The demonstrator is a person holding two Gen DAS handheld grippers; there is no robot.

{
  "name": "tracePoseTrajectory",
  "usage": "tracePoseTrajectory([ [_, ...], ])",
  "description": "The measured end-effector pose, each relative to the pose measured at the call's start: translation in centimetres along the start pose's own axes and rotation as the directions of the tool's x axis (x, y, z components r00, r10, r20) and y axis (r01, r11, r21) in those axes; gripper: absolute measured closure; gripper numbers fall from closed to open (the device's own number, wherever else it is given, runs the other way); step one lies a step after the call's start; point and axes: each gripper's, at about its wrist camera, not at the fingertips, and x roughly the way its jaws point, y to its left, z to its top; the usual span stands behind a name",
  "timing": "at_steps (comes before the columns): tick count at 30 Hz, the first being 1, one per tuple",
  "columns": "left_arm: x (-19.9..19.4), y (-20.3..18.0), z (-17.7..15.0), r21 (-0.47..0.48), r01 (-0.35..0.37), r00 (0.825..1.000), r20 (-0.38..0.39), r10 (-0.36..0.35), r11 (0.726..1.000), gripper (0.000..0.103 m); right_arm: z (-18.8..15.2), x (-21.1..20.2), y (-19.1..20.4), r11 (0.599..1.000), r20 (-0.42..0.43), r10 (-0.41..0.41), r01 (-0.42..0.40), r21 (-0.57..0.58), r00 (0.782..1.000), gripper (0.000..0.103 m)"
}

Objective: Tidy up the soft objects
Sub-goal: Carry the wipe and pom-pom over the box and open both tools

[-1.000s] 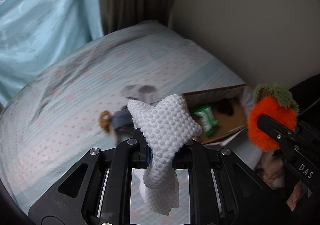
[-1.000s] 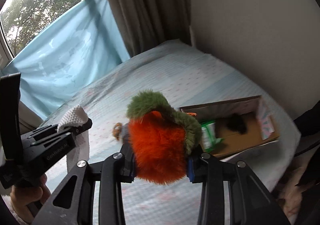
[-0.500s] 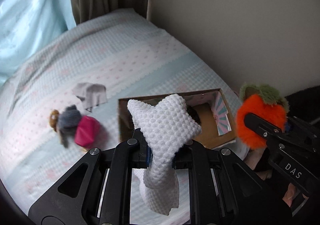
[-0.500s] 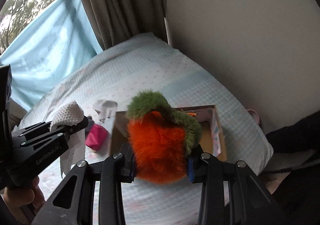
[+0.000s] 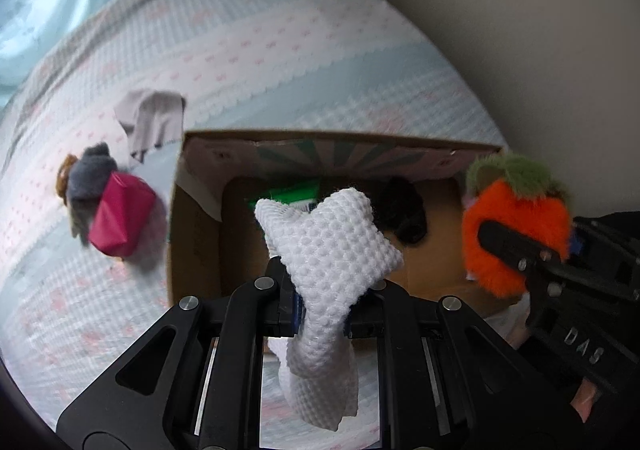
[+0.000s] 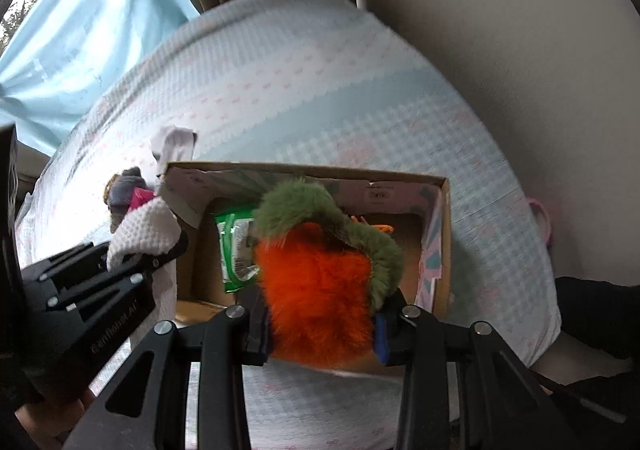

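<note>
The left claw [image 5: 322, 304] is clamping a white waffle-knit cloth [image 5: 334, 246], its jaws pressed together on the cloth's narrow waist while the wide upper part is fanning out above them and the tail is hanging down behind them. To the left of this claw, on the bed [image 5: 280, 49], a magenta pouch [image 5: 120, 219] is lying against a grey soft item [image 5: 88, 173], with a pale grey cloth [image 5: 150, 121] lying just beyond them; motion blur is softening all three. Directly ahead of and below the left claw, an open cardboard box [image 5: 192, 217] is sitting on the bed, holding a green packet [image 5: 294, 195] and a black soft item [image 5: 402, 209]. To the right of the left claw, the right claw [image 6: 322, 330] is gripping an orange plush fruit [image 6: 316, 290] with a green furry top, the jaws pressing into the orange fur on both sides. In the right wrist view this plush is hanging over the box's interior, with the green packet just to its left inside the box and the box's patterned right wall to the right of the claw. A person's hand [image 6: 52, 406] is partly showing at the lower left of that view, below the left tool.
</note>
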Motion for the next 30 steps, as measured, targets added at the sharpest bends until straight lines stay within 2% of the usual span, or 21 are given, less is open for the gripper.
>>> tracePoseTrajectory([
  [7,4.2,0.1,-0.2,0.02,-0.018,0.995,-0.095,0.02,1.0,0.091,1.1,3.1,-1.6,0.999,-0.077,0.004,-0.001,0.035,0.997,0.069],
  [13,5.2,-0.7,0.4,0.067,-0.027,0.992,-0.119,0.035,0.997,0.091,1.3,4.3,-2.5,0.998,-0.118,0.023,-0.017,0.057,0.993,0.069],
  [14,5.3,-0.8,0.4,0.074,-0.032,0.991,-0.128,0.041,0.997,0.091,1.3,4.5,-2.8,0.997,-0.135,0.037,-0.028,0.065,0.99,0.067],
  [15,5.4,-0.9,0.4,0.082,-0.033,0.989,-0.14,0.044,0.996,0.09,1.2,4.7,-2.8,0.996,-0.145,0.048,-0.037,0.076,0.988,0.06],
  [16,5.4,-1.0,0.5,0.086,-0.032,0.988,-0.148,0.045,0.996,0.084,1.2,4.8,-3.1,0.994,-0.154,0.061,-0.046,0.096,0.986,0.056],
  [17,5.4,-1.0,0.4,0.093,-0.032,0.985,-0.164,0.047,0.995,0.076,1.3,4.8,-3.4,0.993,-0.155,0.062,-0.045,0.109,0.986,0.045],
  [18,5.7,-0.9,0.3,0.096,-0.03,0.982,-0.183,0.048,0.995,0.043,1.3,4.7,-3.6,0.992,-0.15,0.061,-0.043,0.116,0.987,0.026],
  [19,5.8,-0.8,0.2,0.091,-0.019,0.98,-0.197,0.037,0.996,0.003,1.3,4.5,-3.7,0.992,-0.144,0.061,-0.044,0.12,0.988,0.014],
  [20,5.7,-0.5,0.1,0.085,-0.009,0.983,-0.185,0.025,0.996,0.001,1.3,4.2,-3.9,0.991,-0.127,0.07,-0.054,0.123,0.989,0.001],
  [23,5.3,-0.1,-0.4,0.066,-0.007,0.986,-0.168,0.018,0.998,0.001,1.3,3.8,-4.3,0.991,-0.118,0.062,-0.047,0.124,0.991,0.001],
  [30,4.6,-0.3,-0.4,0.089,-0.041,0.986,-0.161,0.055,0.995,0.001,0.7,3.4,-5.1,0.989,-0.099,0.06,-0.045,0.141,0.993,0.001],
])
